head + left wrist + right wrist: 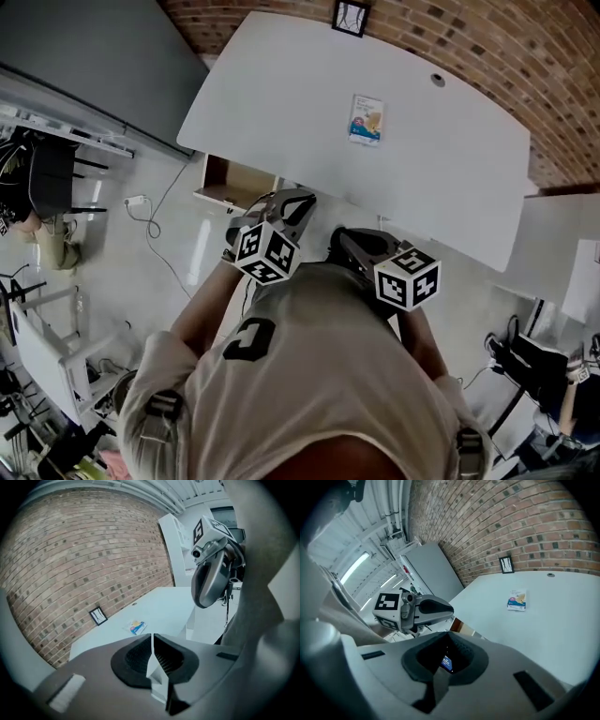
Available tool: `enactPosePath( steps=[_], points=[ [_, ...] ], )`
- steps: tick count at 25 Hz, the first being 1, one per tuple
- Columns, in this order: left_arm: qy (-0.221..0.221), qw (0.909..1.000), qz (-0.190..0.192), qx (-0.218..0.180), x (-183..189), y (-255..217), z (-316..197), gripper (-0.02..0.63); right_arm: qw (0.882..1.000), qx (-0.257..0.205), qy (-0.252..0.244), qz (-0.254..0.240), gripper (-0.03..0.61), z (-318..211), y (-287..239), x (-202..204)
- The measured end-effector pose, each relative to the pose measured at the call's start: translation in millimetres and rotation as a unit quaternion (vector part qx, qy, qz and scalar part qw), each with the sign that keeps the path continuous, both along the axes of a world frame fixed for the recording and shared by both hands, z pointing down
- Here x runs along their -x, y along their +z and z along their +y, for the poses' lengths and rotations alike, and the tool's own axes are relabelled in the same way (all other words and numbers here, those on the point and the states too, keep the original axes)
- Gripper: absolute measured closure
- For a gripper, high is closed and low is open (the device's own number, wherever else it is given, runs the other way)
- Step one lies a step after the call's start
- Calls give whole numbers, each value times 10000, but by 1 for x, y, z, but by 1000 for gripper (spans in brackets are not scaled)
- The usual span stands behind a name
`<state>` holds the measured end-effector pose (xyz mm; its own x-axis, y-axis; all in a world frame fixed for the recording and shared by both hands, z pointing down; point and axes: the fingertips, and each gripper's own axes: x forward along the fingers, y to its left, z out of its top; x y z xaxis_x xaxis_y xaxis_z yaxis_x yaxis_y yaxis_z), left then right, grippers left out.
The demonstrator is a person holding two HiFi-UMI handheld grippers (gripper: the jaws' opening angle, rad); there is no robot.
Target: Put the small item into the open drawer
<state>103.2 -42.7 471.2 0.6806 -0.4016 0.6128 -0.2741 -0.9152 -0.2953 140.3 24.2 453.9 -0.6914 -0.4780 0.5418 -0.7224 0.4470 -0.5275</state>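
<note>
The small item, a flat white and blue packet (367,119), lies on the white table (281,84), far from both grippers; it also shows as the packet (137,627) and the packet (516,600). The open drawer (234,183) sticks out under the table's near left edge, its brown inside showing; a corner of the drawer (457,625) shows in the right gripper view. My left gripper (291,202) hangs just right of the drawer, close to my chest, jaws shut and empty (152,637). My right gripper (352,239) is beside it, jaws together with nothing held (446,644).
A small framed picture (351,17) stands at the table's back edge against the brick wall (487,37). A grey cabinet (84,56) is at the left, and a cable (159,220) trails on the floor. Another white table (562,253) stands to the right.
</note>
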Motion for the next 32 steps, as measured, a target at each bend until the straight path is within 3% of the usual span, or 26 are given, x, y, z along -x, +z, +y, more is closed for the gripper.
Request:
enactPosePath(
  steps=[8, 10, 12, 19, 26, 32],
  points=[
    [-68, 9983, -506, 275, -67, 42, -63, 586, 9992, 203, 131, -310, 577, -22, 10, -66],
    [-77, 9970, -688, 348, -82, 57, -80, 507, 9987, 261, 201, -390, 577, -26, 12, -82],
    [-56, 9952, -895, 400, -96, 74, -96, 494, 9977, 334, 297, -510, 577, -30, 14, -96],
    [73, 9839, -1774, 192, -138, 140, -137, 494, 9951, 501, 411, -749, 577, -33, 23, -130],
    [221, 9728, -2292, 241, -148, 177, -153, 494, 9929, 631, 535, -851, 577, -28, 29, -150],
    [266, 9699, -2407, 254, -147, 187, -162, 500, 9929, 629, 515, -866, 577, -27, 30, -151]
  ],
)
